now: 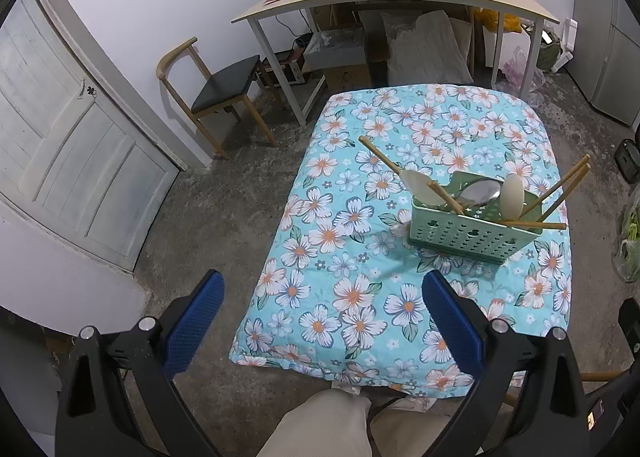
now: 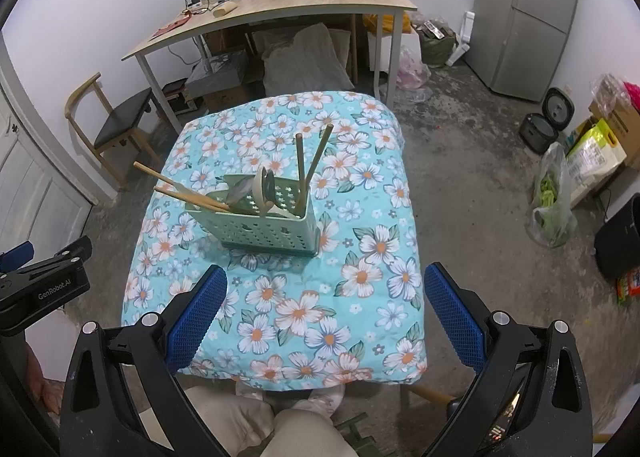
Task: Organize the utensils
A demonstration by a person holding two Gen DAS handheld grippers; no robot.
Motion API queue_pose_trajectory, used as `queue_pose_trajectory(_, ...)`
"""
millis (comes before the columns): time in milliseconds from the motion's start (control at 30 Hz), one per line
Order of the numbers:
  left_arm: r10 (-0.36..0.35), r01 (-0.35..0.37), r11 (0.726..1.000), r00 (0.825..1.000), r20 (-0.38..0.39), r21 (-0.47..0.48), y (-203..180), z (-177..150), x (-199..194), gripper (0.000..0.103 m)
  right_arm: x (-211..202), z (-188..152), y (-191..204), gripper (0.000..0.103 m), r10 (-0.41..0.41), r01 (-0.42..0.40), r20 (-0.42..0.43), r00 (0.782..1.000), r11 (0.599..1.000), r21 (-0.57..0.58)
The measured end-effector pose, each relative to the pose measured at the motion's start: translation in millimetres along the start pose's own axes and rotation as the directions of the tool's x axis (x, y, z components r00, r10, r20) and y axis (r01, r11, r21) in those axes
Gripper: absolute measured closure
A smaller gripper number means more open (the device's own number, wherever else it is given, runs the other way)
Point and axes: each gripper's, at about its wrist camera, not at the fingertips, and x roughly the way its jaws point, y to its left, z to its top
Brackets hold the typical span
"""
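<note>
Nearest to both cameras, the person's knees (image 2: 280,429) are showing under the near edge of the table. The left gripper (image 1: 322,317) is hanging with its jaws spread wide and gripping nothing, its blue pads (image 1: 196,327) sitting over the near left corner of the flowered cloth (image 1: 360,297). The right gripper (image 2: 322,313) is likewise standing wide apart and empty above the near edge of the cloth.

Beyond the jaws, the green basket (image 2: 266,231) is sitting on the cloth, ahead of both grippers and touching neither. Spoons (image 1: 512,195) and wooden chopsticks (image 2: 300,173) are leaning in it, their handles sticking out over its rim.

Farther back, a chair (image 1: 216,89) is standing beside a cluttered wooden desk (image 2: 280,9), and a fridge (image 2: 528,13) is standing at the far right.
</note>
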Motion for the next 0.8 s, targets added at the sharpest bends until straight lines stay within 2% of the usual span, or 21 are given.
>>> queue_pose_trajectory(800, 0.000, 0.000, 1.000, 1.000, -0.005, 0.009, -3.6, 0.0, 1.3, 0.006, 0.1, 0.0, 0.2, 0.008, 0.001, -0.001, -0.001, 1.000, 1.000, 0.000)
